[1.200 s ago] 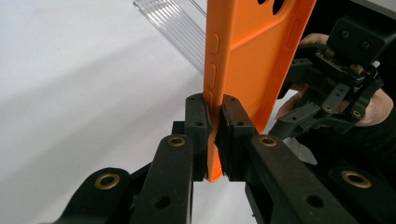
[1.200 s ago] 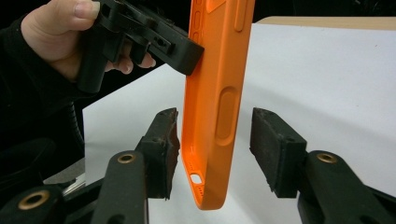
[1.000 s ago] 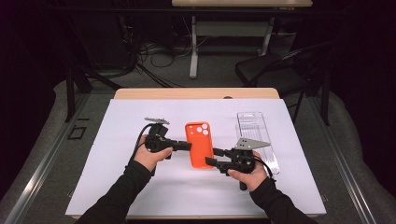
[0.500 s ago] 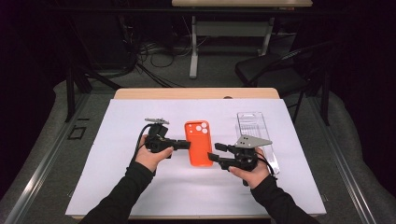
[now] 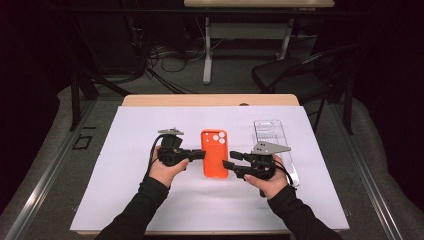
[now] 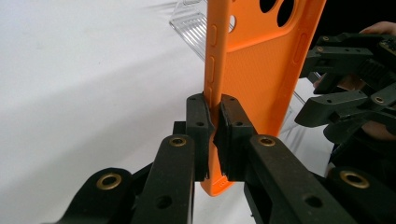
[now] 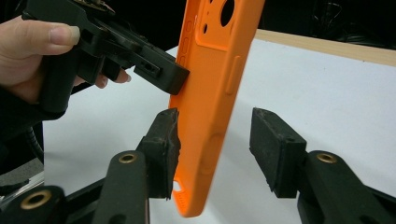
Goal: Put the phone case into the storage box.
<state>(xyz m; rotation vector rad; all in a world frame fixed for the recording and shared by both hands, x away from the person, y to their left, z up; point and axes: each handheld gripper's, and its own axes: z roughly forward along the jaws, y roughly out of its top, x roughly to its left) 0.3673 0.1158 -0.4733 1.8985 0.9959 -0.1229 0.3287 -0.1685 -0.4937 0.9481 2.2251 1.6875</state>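
Phone case: orange, soft-looking, back side up in the high view; it sits at the middle of the white surface, between the two grippers.
Writing: no brand, label or lettering can be read on the case or on the grippers.
Long axis: runs from 12 to 6 o'clock in the high view; the camera cut-outs are at the 12 o'clock end, the plain end with a small port hole at 6 o'clock.
Case in the gripper views: stands on edge between the fingers, side buttons showing along its rim; round cut-outs at the top.
Left gripper: at 9 o'clock of the case, pointing toward 3 o'clock; its fingers are clamped on the case's left edge, one pad on each face.
Right gripper: at 3 to 4 o'clock of the case, pointing toward 9 o'clock; its fingers are spread wide around the lower right edge, the left pad just beside or touching the case, the right pad clear of it.
Left hand: wrapped around the grip from below, forearm in a dark sleeve coming from 6 o'clock.
Right hand: holds its grip likewise, grey plate on top.
Clear plastic tray: at 3 o'clock of the case, long axis 12 to 6 o'clock, partly under the right gripper.
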